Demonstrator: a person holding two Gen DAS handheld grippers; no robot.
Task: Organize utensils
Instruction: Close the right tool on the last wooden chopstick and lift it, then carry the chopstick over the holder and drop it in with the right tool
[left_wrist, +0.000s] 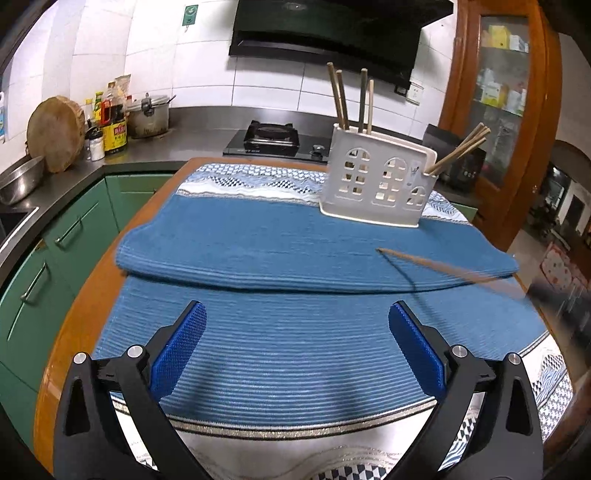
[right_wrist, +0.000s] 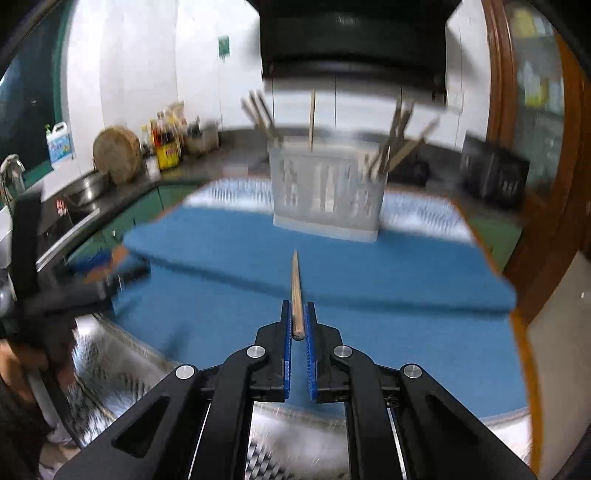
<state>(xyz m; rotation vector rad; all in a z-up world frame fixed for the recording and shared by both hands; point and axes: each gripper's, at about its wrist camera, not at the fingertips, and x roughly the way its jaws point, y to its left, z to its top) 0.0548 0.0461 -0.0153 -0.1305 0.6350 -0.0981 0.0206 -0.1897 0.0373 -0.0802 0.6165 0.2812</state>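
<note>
A white utensil holder (left_wrist: 376, 184) with arched cut-outs stands at the far right of the blue cloth, with several wooden chopsticks upright or leaning in it; it also shows blurred in the right wrist view (right_wrist: 327, 195). My right gripper (right_wrist: 298, 308) is shut on a wooden chopstick (right_wrist: 295, 291) that points forward toward the holder, above the cloth. The same chopstick (left_wrist: 443, 266) shows blurred at the right of the left wrist view. My left gripper (left_wrist: 295, 314) is open and empty above the near part of the cloth.
A folded blue cloth (left_wrist: 258, 243) covers a round wooden table (left_wrist: 66, 332). Behind it are a steel counter with a gas stove (left_wrist: 273, 138), a pot, bottles (left_wrist: 114, 122) and a round chopping board (left_wrist: 55, 133). Green cabinets stand left, a wooden cabinet right.
</note>
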